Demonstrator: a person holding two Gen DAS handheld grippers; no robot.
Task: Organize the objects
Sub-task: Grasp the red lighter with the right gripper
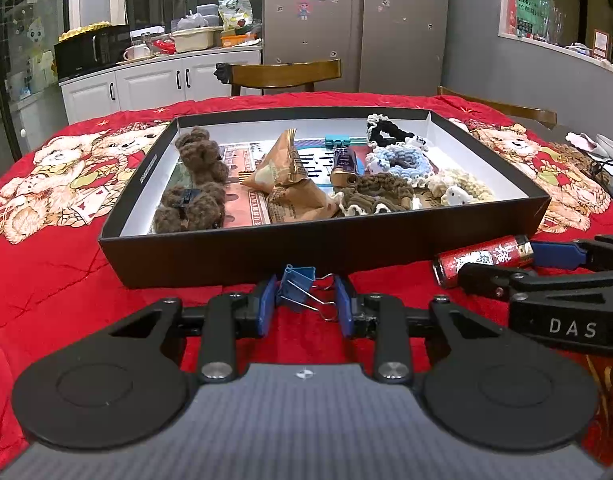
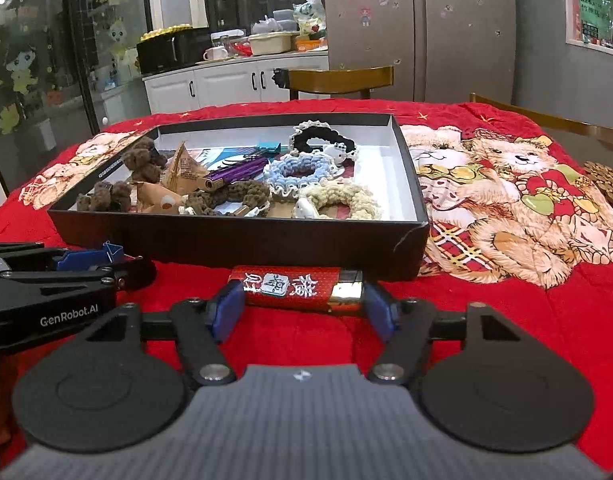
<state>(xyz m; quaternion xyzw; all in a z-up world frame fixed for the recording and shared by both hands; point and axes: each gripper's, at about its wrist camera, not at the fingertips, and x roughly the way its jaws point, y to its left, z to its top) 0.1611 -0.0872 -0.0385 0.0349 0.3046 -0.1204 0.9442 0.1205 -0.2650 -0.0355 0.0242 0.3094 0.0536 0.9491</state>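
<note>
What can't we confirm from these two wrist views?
- Left wrist: whether the right pad touches the binder clip; the clip's wire handles block it.
- Right wrist: whether the pads press the lighter; its ends cover the contact.
- Both: box floor, buried under scrunchies.

Both wrist views sit low, close over the red tablecloth point(image 1: 58, 272), facing past their own fingers toward the black box point(image 1: 242, 256) and kitchen; each catches the other gripper at its edge
</note>
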